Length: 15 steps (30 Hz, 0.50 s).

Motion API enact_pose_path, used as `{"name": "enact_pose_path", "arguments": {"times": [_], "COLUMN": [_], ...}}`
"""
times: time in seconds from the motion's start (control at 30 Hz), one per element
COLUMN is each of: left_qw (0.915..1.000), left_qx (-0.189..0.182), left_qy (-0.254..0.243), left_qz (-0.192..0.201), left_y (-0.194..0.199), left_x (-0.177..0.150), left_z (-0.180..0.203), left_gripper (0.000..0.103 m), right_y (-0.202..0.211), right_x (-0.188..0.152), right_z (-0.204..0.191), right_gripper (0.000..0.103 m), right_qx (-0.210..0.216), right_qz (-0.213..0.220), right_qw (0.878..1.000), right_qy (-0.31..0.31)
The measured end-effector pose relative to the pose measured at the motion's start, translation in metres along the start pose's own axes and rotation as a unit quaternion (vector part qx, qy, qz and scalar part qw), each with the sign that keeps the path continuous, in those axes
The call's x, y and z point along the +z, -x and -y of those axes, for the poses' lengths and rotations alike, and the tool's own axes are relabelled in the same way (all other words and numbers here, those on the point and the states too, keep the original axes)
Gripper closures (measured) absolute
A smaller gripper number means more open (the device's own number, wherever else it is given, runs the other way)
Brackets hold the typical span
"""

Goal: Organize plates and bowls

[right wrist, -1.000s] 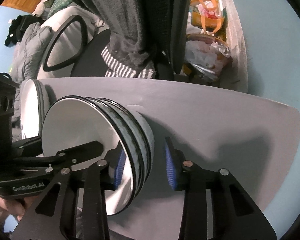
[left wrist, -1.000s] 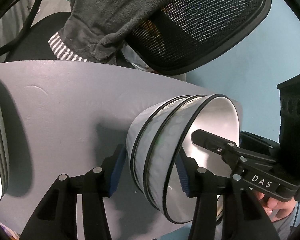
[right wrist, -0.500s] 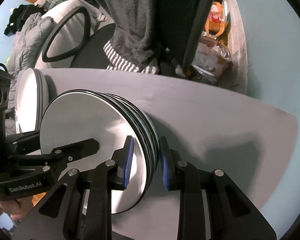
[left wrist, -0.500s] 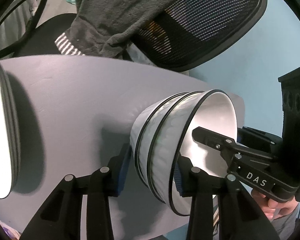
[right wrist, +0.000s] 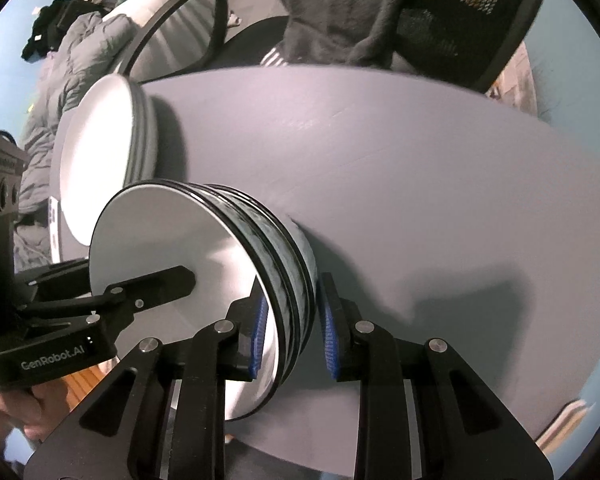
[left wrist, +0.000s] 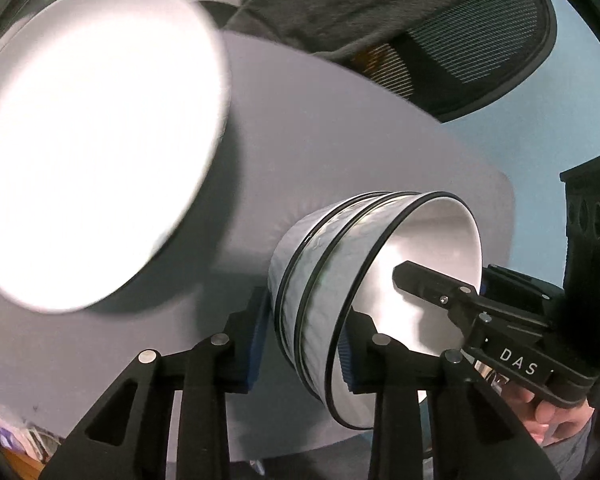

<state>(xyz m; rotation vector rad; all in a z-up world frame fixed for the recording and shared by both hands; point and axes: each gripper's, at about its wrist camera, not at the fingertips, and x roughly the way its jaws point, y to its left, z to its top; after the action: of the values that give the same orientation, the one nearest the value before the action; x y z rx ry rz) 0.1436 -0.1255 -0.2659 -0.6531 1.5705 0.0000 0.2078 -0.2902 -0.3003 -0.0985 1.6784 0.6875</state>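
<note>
A nested stack of white black-rimmed bowls (left wrist: 324, 276) is held from both sides above the grey table (left wrist: 340, 132). My left gripper (left wrist: 300, 344) is shut on the stack's wall, one finger inside the top bowl and one outside. My right gripper (right wrist: 292, 320) is shut on the opposite wall of the same stack (right wrist: 284, 240). A stack of white plates (left wrist: 92, 132) lies on the table to the left of the bowls; it also shows in the right wrist view (right wrist: 112, 148), beyond the bowls.
An office chair (left wrist: 460, 52) with a grey garment (right wrist: 332, 12) draped on it stands behind the table. The table's edge (left wrist: 508, 208) is close past the bowls. A grey jacket (right wrist: 64, 72) lies far left.
Both grippers have carried the bowl stack toward the plates; the plate stack now looms much larger in the left wrist view. The right gripper closed on the bowls' wall.
</note>
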Motion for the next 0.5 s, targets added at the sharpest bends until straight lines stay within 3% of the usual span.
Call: {"name": "enact_pose_path", "arguments": {"times": [0.5], "left_qw": [0.9999], "left_qx": [0.009], "left_qy": [0.01], "left_qz": [-0.004], "left_y": [0.023], "left_x": [-0.058], "left_z": [-0.079], "left_gripper": [0.078], "right_y": [-0.034], "right_x": [-0.026], "right_z": [-0.071], "right_gripper": [0.078], "right_qx": [-0.001], "right_qz": [-0.013], "right_qw": [1.0], "right_qy": [0.01]}}
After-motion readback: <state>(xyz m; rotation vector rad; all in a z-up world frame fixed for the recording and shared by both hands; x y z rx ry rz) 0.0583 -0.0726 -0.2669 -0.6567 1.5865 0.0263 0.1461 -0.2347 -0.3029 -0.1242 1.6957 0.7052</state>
